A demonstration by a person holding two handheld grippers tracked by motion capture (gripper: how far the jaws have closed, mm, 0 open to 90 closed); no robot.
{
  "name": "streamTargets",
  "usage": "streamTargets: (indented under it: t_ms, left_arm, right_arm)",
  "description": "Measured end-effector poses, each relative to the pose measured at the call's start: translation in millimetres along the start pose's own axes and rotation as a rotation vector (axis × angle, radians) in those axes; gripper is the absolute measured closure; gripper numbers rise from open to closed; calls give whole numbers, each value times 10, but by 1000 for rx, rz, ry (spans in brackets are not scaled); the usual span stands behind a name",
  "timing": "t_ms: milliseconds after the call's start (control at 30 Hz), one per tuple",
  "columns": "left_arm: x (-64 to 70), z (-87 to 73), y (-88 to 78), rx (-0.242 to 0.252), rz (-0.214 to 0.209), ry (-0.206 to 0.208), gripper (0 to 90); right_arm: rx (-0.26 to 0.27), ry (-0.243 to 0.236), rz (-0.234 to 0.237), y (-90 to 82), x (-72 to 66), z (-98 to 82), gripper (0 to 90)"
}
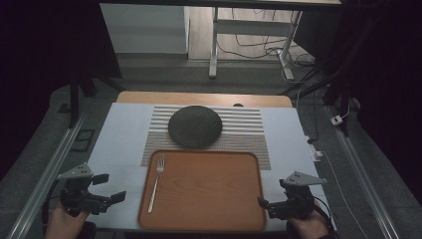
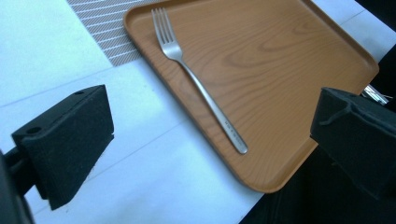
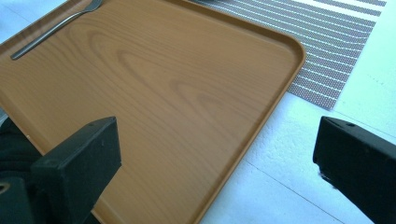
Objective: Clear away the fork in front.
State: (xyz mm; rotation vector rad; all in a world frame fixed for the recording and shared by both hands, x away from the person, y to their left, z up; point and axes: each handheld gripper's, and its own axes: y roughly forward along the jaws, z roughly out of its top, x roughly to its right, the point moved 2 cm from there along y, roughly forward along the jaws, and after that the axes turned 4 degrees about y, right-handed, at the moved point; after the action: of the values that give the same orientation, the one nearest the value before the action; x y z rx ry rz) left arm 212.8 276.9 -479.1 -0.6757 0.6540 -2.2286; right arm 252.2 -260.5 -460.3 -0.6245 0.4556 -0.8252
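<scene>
Two grippers are held low at the near edge of the counter [image 1: 124,129], one at each near corner of a wooden tray [image 1: 209,219]. Left gripper [image 1: 108,187] is seen with jaws spread wide and nothing between them, just off the tray's left side above the white counter cover; in the left gripper view [image 2: 205,140] the tray's near left corner is framed between its jaws. Right gripper [image 1: 272,196] is likewise held with jaws parted and empty, by the tray's right near corner; in the right gripper view [image 3: 215,158] the tray rim and white cover are seen between the jaws. One metal fork [image 1: 156,181] is laid flat inside the tray along its left edge, tines pointed away from the person, well apart from both grippers. Tray is set partly over a striped placemat [image 1: 249,129]. Dark round plate-like item [image 1: 195,126] is placed on the placemat just beyond the tray's far edge; whether it touches the tray cannot be told. Person's hands are seen at the bottom of the high view.
</scene>
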Motion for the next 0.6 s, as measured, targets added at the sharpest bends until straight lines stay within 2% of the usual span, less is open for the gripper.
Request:
streamTargets:
  t_ms: [367, 500, 600]
  left_arm:
    - [-15, -169, -43, -33, 31, -10, 0]
    - [4, -182, -38, -55, 48, 1, 0]
    - [-1, -182, -25, -70, 54, -8, 0]
  right_arm:
    - [2, 1, -1, -1, -5, 0, 9]
    - [1, 1, -1, 2, -5, 2, 9]
    - [-1, 4, -1, 2, -2, 3, 9]
